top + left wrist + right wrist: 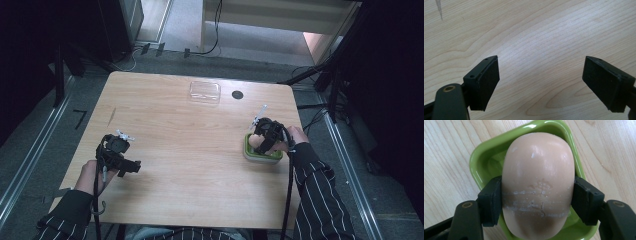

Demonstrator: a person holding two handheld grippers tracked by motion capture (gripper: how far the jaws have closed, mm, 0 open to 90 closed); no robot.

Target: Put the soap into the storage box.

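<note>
A pale pink bar of soap lies over a green soap dish, and my right gripper is shut on the bar, one black pad pressed against each long side. In the high view that gripper points down over the dish near the table's right edge. My left gripper stands open above bare wood with nothing between its pads. The high view shows it at the table's left, held by the left hand.
A clear plastic lid or tray lies at the table's far middle, beside a round black hole. The wooden table has bare wood between the two hands. Cables and dark stands surround the far and right sides.
</note>
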